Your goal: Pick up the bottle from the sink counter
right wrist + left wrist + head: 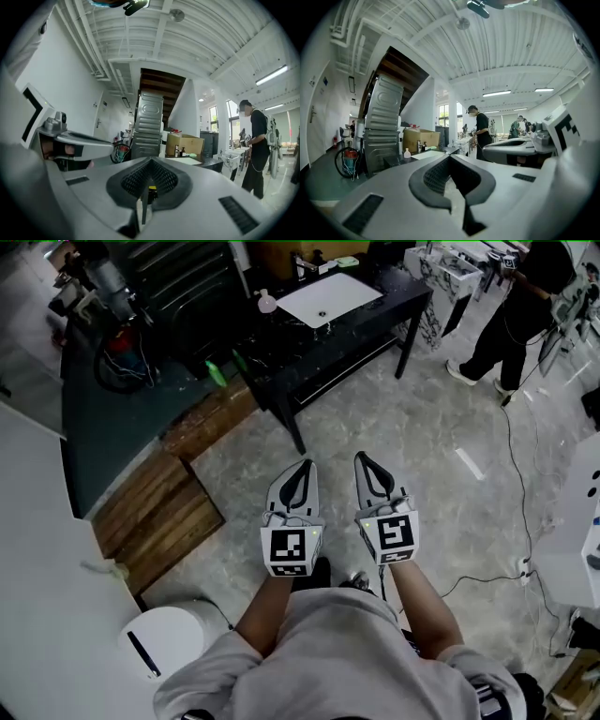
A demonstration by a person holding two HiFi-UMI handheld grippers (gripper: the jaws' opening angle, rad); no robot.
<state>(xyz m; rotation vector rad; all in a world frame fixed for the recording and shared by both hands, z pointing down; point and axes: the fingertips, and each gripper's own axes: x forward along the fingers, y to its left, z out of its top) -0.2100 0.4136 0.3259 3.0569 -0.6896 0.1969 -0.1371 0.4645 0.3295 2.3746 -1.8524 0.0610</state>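
- The small bottle (267,302) with the pink top stands on the dark surface (291,345), just beside the left corner of the white sink (328,298).
- It is far from both grippers, with bare floor (412,418) in between.
- The left hand-held gripper (304,467) is closed up tight and holds nothing.
- The right hand-held gripper (364,459) is closed tight too, with nothing in it.
- I think the job has not really begun. The first thing is to walk up to the surface.
- To do it well, open one gripper wide before it gets close, and come at the bottle from the side.
- Squeeze its middle softly, then lift straight up so it does not tip.
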